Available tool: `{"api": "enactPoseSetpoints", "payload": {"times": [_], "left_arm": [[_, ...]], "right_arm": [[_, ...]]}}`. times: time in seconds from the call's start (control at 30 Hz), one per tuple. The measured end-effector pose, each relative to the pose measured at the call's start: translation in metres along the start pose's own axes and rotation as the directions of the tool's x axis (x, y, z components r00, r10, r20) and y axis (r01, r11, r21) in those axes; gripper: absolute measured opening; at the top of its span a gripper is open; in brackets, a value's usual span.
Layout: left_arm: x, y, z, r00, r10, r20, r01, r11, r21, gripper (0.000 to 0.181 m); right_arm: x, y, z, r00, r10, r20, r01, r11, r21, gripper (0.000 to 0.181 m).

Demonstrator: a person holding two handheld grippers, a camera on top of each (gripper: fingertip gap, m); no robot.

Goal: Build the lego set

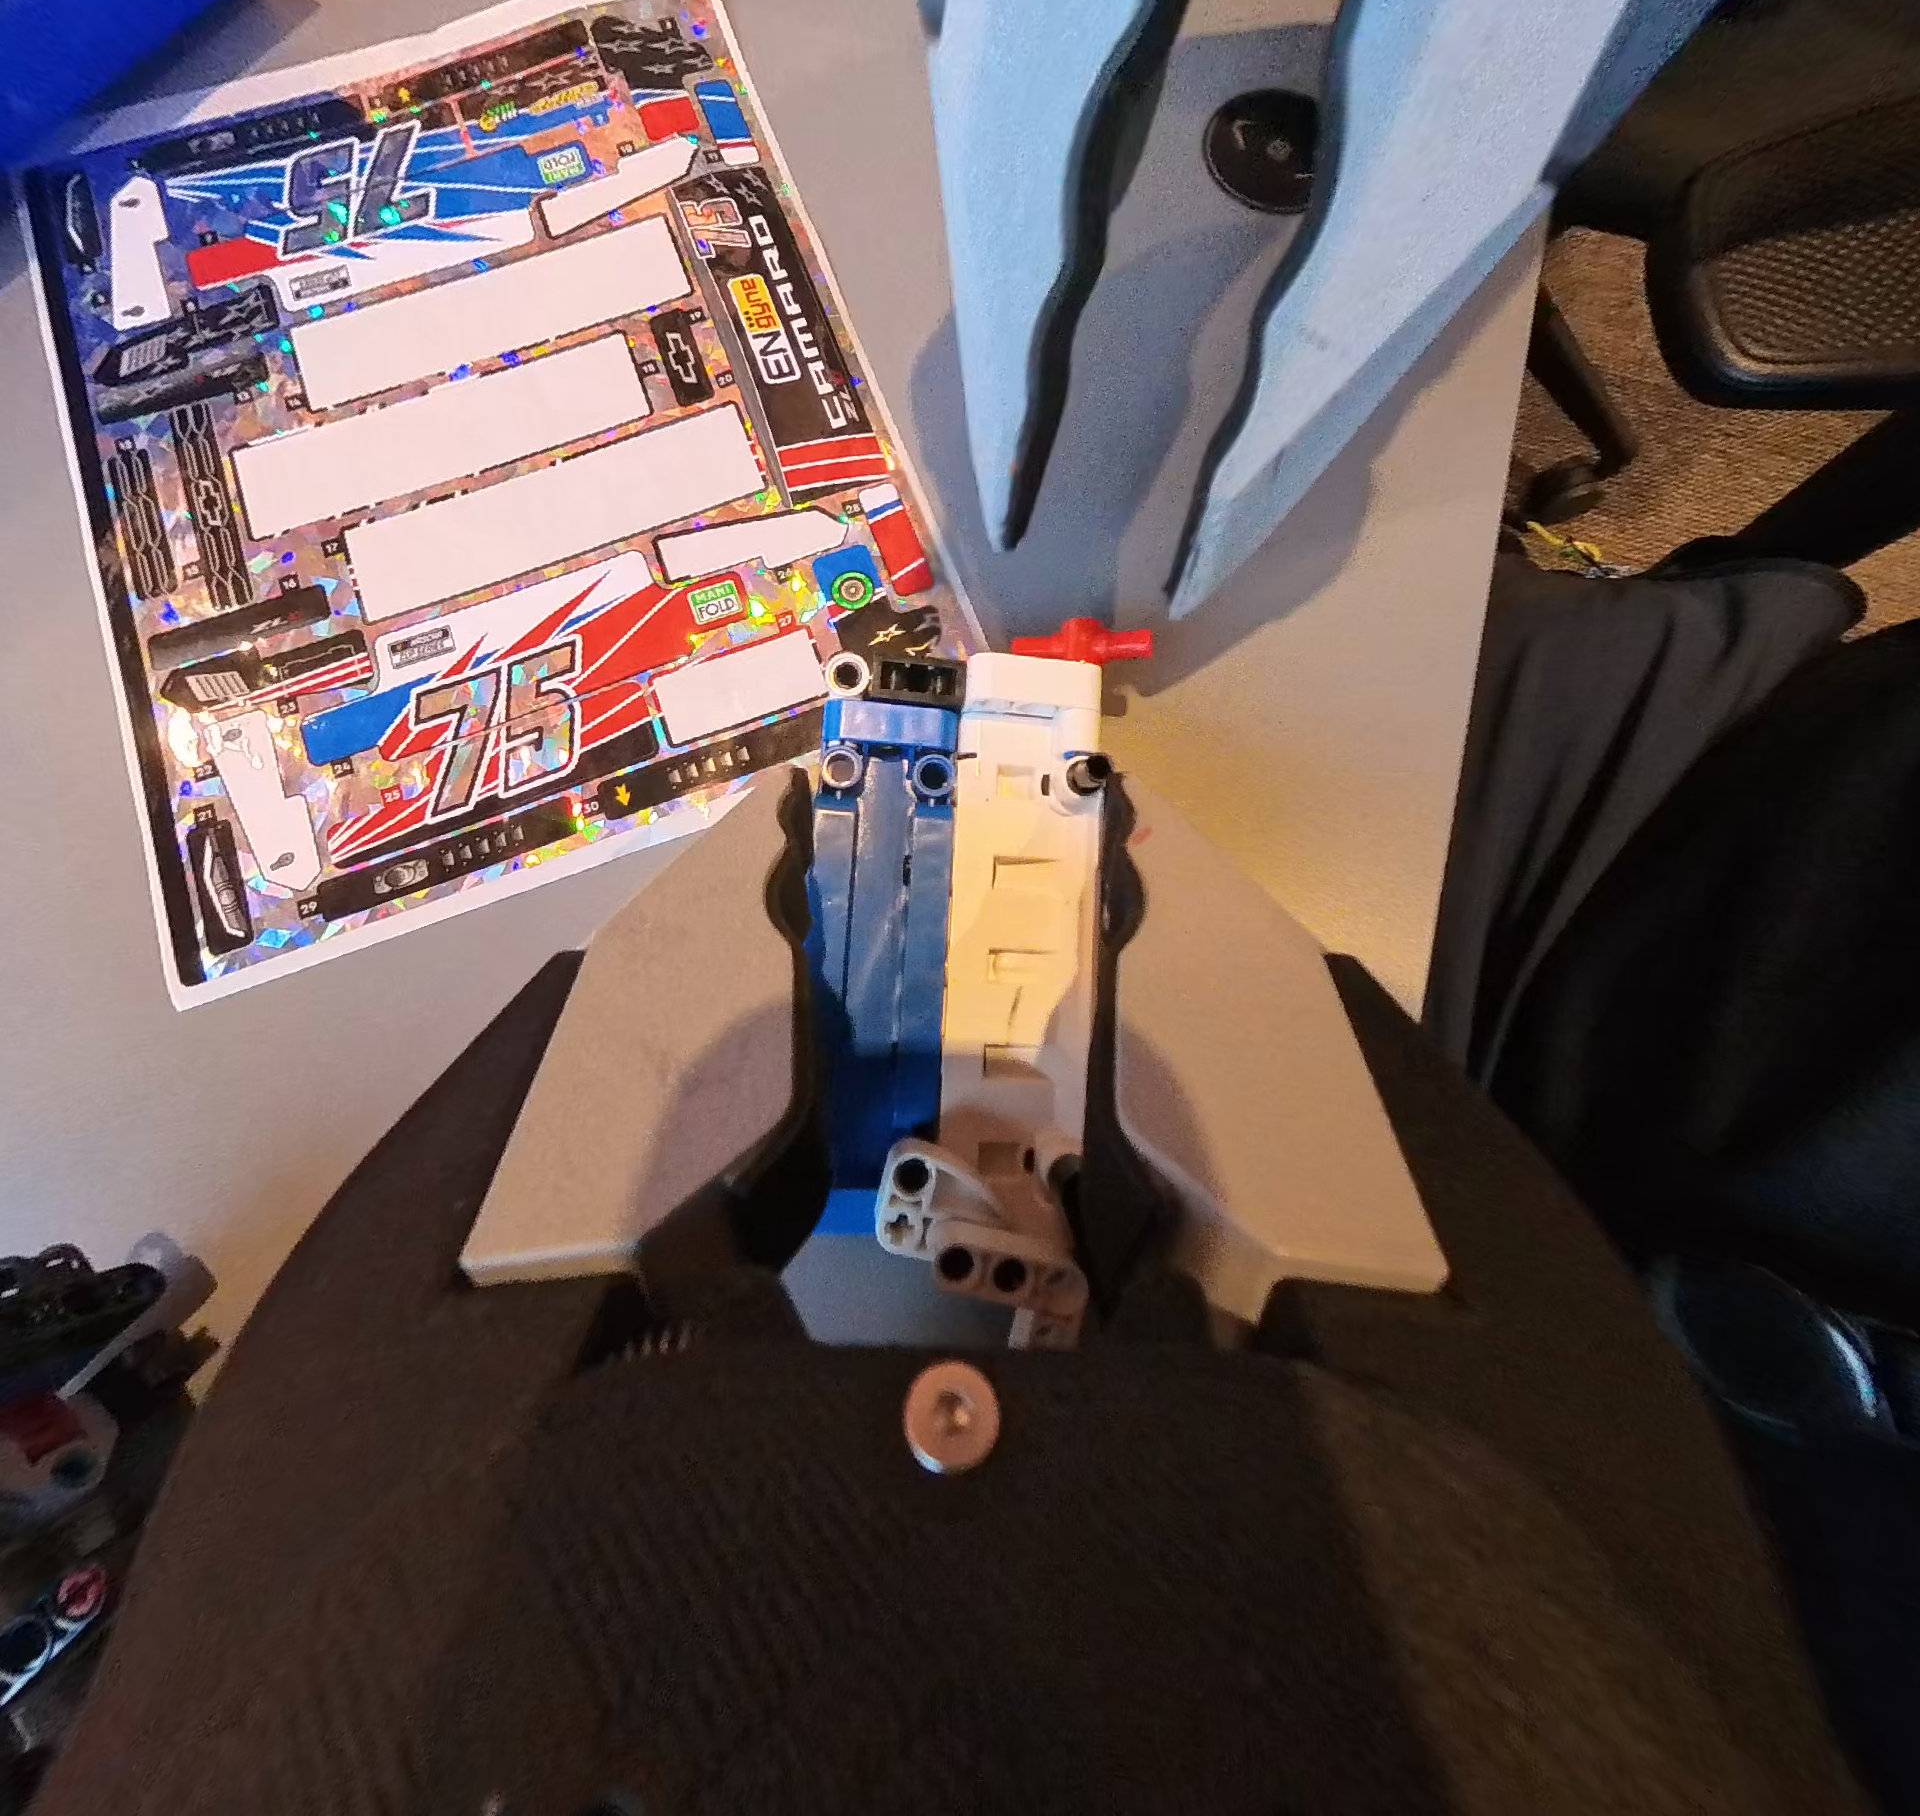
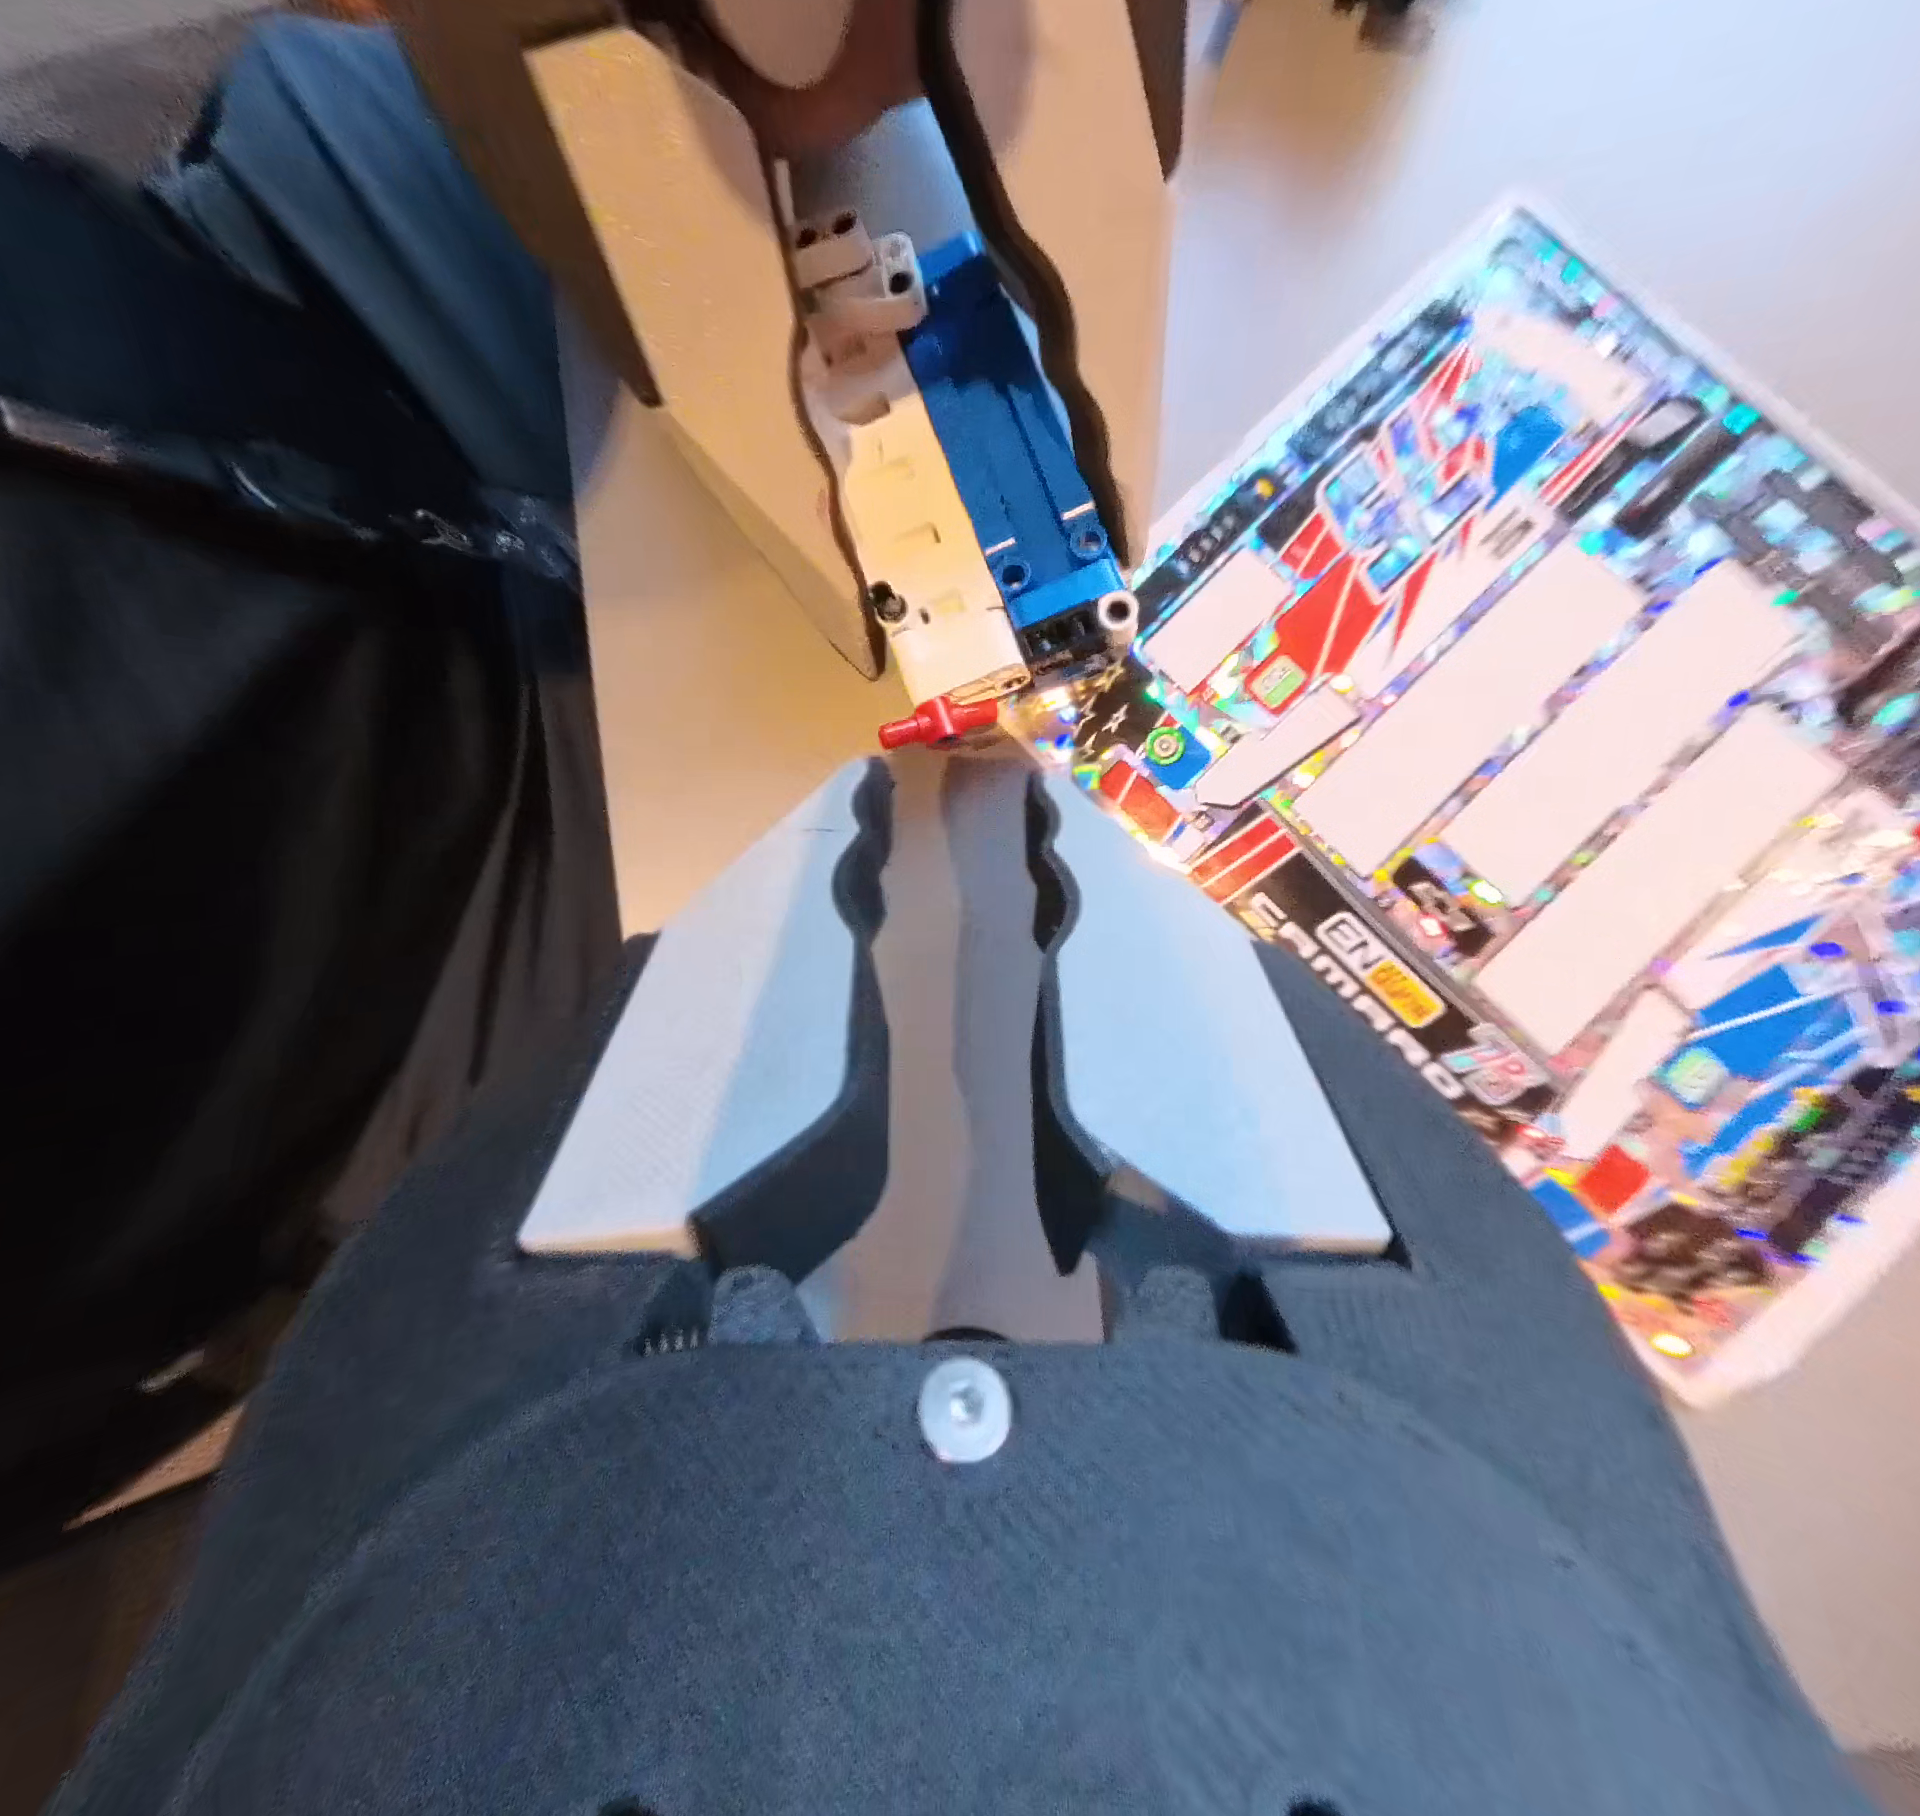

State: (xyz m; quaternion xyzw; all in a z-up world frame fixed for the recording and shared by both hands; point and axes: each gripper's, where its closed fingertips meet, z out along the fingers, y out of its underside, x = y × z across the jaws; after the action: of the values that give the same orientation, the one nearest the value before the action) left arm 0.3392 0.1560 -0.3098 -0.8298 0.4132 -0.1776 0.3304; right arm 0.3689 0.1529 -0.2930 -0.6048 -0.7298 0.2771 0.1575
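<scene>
The lego piece [image 1: 961,935] is sitting between the fingers of the left gripper [image 1: 951,790]. In the left wrist view, the sticker sheet [image 1: 457,457] is lying on the table [image 1: 260,1091] at ten o'clock from the piece. The right gripper [image 1: 1091,571] is hanging at twelve o'clock, just beside the piece's far end. More lego parts [image 1: 73,1351] are lying at eight o'clock.

Left tool [image 1: 954,800]: matte black ribbed body, one silver screw centred, two pale grey wedge fingers [image 1: 665,1060] with wavy black inner pads. Right tool [image 2: 956,779]: same build, dark grey textured body, silver screw, grey fingers [image 2: 727,1028], scalloped black pads.
</scene>
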Motion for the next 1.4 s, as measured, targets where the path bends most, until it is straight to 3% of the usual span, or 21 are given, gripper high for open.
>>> {"api": "enactPoseSetpoints", "payload": {"times": [0.1,0.23,0.33,0.4,0.6,0.73,0.8,1.2,1.27,1.4], "left_arm": [[0.000,0.000,0.000,1.000,0.012,0.006,-0.012,1.000,0.000,0.054],[0.000,0.000,0.000,1.000,-0.006,-0.010,0.006,1.000,0.001,0.053],[0.001,0.000,-0.001,0.999,-0.020,-0.026,0.020,1.000,0.007,0.053],[0.001,0.000,0.000,1.000,-0.008,-0.024,0.009,1.000,0.004,0.053],[0.001,0.000,0.000,1.000,-0.004,-0.019,0.004,1.000,-0.001,0.054],[0.001,0.000,0.000,1.000,-0.007,-0.016,0.007,1.000,-0.001,0.053],[0.001,0.000,0.000,1.000,-0.009,-0.013,0.009,1.000,-0.001,0.053],[0.001,0.000,0.000,1.000,-0.014,-0.018,0.015,1.000,0.002,0.053],[0.001,0.000,0.000,1.000,-0.013,-0.019,0.013,1.000,0.002,0.053],[0.001,0.000,0.000,1.000,-0.009,-0.019,0.009,1.000,0.001,0.054]], "right_arm": [[-0.003,0.004,0.011,0.991,0.103,0.083,-0.105,0.994,0.017,0.025],[-0.013,-0.002,0.009,0.975,0.113,0.189,-0.133,0.986,0.096,0.003],[-0.017,-0.003,0.006,0.986,0.030,0.166,-0.055,0.987,0.152,0.012],[-0.018,-0.005,0.004,0.989,0.006,0.144,-0.032,0.983,0.183,0.007],[-0.006,-0.012,-0.001,0.949,0.182,0.257,-0.238,0.949,0.207,0.018],[-0.006,-0.004,0.016,0.954,0.186,0.236,-0.224,0.964,0.144,0.027],[-0.008,-0.004,0.018,0.956,0.179,0.234,-0.216,0.965,0.146,0.023],[-0.005,0.005,0.019,0.997,-0.071,-0.018,0.071,0.997,-0.001,0.016],[-0.005,0.004,0.014,0.998,-0.059,0.000,0.059,0.998,0.020,0.014],[-0.005,-0.007,0.005,0.983,0.084,0.163,-0.105,0.986,0.126,0.018]]}}
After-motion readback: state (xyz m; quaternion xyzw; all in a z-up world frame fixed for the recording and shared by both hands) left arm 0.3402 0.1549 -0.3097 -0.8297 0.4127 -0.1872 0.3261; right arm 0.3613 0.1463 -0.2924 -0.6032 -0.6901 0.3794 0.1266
